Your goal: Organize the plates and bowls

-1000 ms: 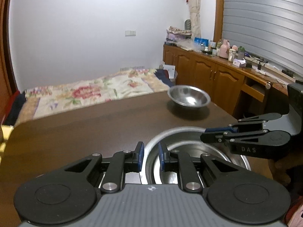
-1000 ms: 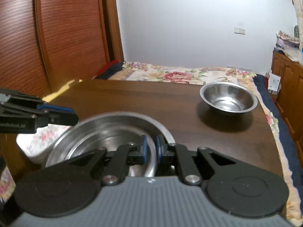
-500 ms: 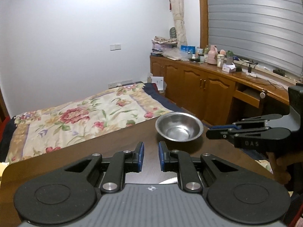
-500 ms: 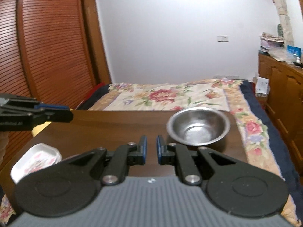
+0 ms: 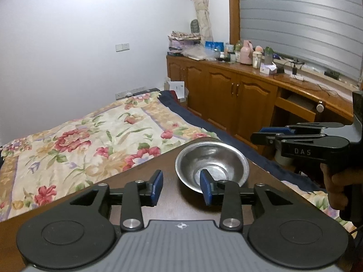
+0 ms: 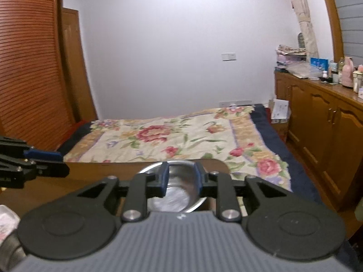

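Note:
A small steel bowl (image 5: 212, 163) sits near the far right corner of the dark wooden table (image 5: 127, 181). My left gripper (image 5: 181, 188) is open and empty just short of it, its right fingertip over the near rim. My right gripper (image 6: 181, 179) is open and empty, above the same bowl (image 6: 170, 198), which shows between its blue pads. The right gripper also shows at the right of the left wrist view (image 5: 274, 133). The left gripper shows at the left edge of the right wrist view (image 6: 45, 158).
A bed with a floral cover (image 5: 90, 140) lies beyond the table's far edge. Wooden cabinets (image 5: 238, 97) with clutter on top run along the right wall. A small white floral dish (image 6: 6, 219) shows at the lower left of the right wrist view.
Both grippers have opened and moved forward toward the small bowl. The large steel plate seen under them a second ago is out of view.

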`<state>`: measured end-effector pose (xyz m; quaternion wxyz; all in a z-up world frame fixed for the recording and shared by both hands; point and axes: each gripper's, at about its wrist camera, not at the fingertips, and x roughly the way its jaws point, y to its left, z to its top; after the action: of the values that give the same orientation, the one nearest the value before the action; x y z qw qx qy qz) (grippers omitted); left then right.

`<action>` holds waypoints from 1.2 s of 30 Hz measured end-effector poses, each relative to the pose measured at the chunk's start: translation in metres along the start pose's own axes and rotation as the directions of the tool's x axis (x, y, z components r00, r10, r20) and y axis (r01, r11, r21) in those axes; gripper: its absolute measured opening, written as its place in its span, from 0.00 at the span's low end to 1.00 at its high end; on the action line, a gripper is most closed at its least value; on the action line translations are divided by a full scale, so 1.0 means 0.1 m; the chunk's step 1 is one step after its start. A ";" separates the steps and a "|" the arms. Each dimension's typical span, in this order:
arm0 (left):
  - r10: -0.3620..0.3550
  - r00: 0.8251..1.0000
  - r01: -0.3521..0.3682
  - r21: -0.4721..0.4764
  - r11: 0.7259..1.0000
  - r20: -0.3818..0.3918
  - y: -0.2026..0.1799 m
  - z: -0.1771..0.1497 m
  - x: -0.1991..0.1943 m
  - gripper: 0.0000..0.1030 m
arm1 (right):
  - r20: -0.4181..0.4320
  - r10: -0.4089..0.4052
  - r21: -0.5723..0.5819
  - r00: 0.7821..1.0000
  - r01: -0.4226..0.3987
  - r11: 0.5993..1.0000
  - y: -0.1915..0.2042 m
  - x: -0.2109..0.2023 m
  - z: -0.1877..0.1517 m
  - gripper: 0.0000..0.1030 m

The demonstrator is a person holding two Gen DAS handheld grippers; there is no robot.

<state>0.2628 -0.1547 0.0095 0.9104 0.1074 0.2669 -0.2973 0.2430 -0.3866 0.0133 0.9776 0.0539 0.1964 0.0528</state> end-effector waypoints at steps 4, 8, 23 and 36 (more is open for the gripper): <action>-0.018 1.000 0.018 -0.003 1.000 -0.024 0.06 0.08 0.22 0.41 | -0.016 -0.010 0.024 1.000 0.010 1.000 -0.07 0.15 -0.06 0.32; -0.036 0.998 0.036 -0.013 0.999 -0.051 0.11 0.12 0.41 0.41 | -0.053 -0.021 0.032 0.998 0.022 0.999 -0.14 0.31 -0.12 0.39; -0.071 0.987 0.066 -0.043 0.997 -0.144 0.14 0.18 0.98 0.41 | -0.114 0.002 0.079 0.993 0.007 0.997 -0.28 0.43 -0.20 0.40; -0.072 0.979 0.060 -0.068 0.996 -0.191 0.19 0.12 1.17 0.41 | -0.140 0.028 0.091 0.990 -0.015 0.996 -0.27 0.54 -0.21 0.39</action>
<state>0.3592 -0.2001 -0.0441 0.8727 0.0988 0.3663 -0.3072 0.2861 -0.4052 -0.0300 0.9572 0.0962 0.2665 0.0583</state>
